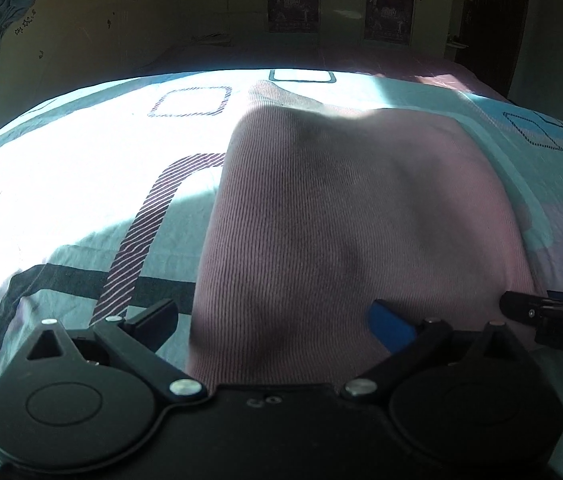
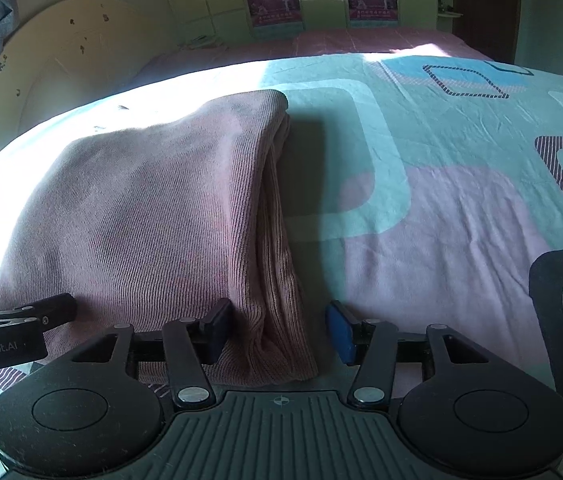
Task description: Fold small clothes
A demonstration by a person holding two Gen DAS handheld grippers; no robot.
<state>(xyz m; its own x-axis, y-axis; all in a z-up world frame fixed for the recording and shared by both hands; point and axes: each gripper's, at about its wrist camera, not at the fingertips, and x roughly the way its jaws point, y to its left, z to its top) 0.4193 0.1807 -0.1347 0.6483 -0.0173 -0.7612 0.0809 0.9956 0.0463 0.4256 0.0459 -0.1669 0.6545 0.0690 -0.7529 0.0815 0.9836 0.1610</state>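
Garment (image 2: 153,216) lay folded on bed (image 2: 441,220), long axis running away from both claws; right claw (image 2: 277,330) open astride near-right corner, left claw (image 1: 277,324) open astride near edge.

Left gripper (image 1: 277,322): low and level, pointed forward, jaws spread wide, black finger (image 1: 153,322) on one side and blue-padded finger (image 1: 391,326) on the other. Nothing pinched between them.

Right gripper (image 2: 279,330): also low and level, jaws parted with a clear gap, dark pad (image 2: 217,328) to the left and blue pad (image 2: 341,330) to the right. Not clamped.

Side by side, close together: tip of the right gripper showing at the right edge of the left wrist view, tip of the left one at the left edge of the right wrist view.
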